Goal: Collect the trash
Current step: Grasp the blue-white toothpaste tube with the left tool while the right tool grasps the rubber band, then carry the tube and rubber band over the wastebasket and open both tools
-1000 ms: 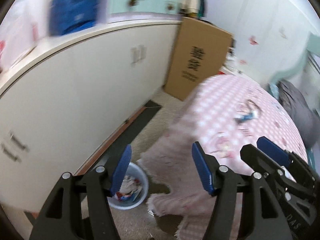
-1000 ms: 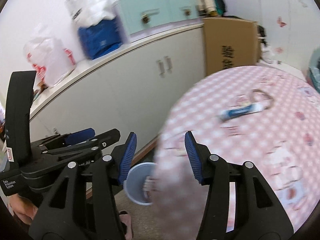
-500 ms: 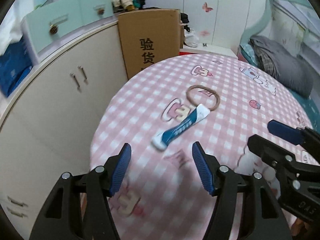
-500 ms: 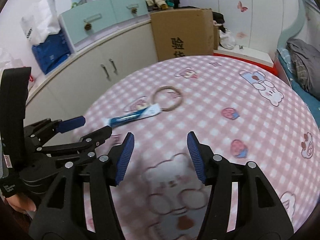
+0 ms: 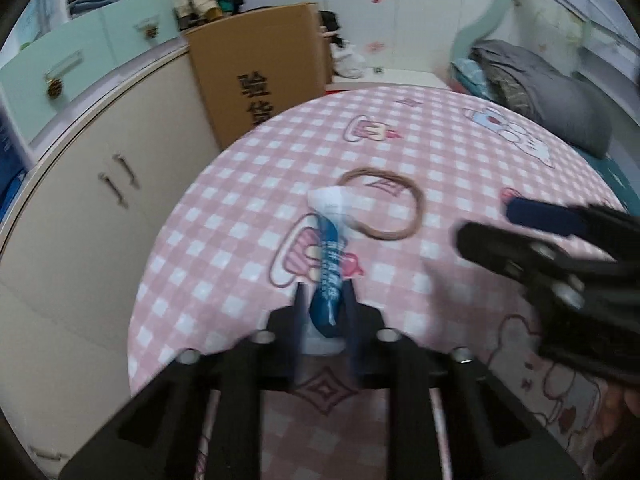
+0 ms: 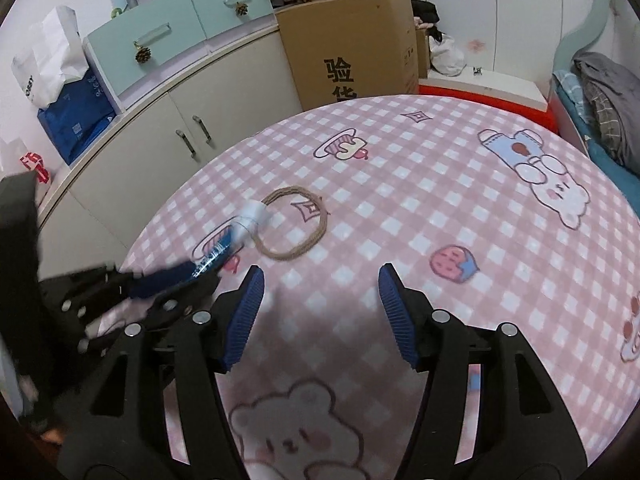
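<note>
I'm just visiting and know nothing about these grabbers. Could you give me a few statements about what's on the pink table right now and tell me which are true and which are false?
1. The left gripper is closed on the blue and white wrapper. True.
2. The right gripper is holding the brown hair tie. False: its jaws are open and hold nothing.
3. The wrapper's white end overlaps the hair tie. True.
4. The cardboard box stands on the table. False: it stands behind the table, beside the cabinet.
</note>
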Tool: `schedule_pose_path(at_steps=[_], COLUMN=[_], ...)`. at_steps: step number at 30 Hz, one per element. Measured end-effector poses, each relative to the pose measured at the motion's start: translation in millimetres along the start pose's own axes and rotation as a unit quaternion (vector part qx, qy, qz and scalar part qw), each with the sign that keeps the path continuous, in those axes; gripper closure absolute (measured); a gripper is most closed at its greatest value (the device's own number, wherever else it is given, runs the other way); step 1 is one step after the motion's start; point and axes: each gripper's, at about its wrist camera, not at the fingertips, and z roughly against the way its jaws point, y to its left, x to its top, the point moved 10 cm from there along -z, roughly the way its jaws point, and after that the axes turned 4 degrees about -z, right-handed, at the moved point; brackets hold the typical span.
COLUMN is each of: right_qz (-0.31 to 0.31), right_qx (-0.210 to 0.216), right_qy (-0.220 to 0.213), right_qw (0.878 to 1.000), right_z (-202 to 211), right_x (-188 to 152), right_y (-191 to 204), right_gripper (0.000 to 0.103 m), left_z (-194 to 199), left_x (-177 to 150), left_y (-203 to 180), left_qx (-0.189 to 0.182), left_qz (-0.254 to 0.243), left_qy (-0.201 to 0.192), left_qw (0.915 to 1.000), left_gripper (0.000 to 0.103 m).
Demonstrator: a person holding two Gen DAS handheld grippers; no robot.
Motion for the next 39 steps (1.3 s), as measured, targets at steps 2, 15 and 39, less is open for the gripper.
schedule_pose_path(at_steps=[2,15,39], right_qz=[0.002,0.075,0.132], right_qx=[-0.003,-0.087,0.081], right_qy=[0.002,0.014,-0.011], right_qw=[1.0,0.993,0.988], right_z=[-8,-43,53], right_x=[5,17,-51], right_y=[1,8,181], right_gripper=[0.044,0.078,0.1], left_z=[0,11,112], left_x=[0,-4,-120], left_y=[1,58,142], left_qx=[0.007,-0.012,-0.011], left_qz=[-0.005,0.122,0.242], left_qy=[-0.004,-0.038,-0.035], left_qw=[1.0,0.9917,0.9696], left_gripper=[0.089,0.092,0.092])
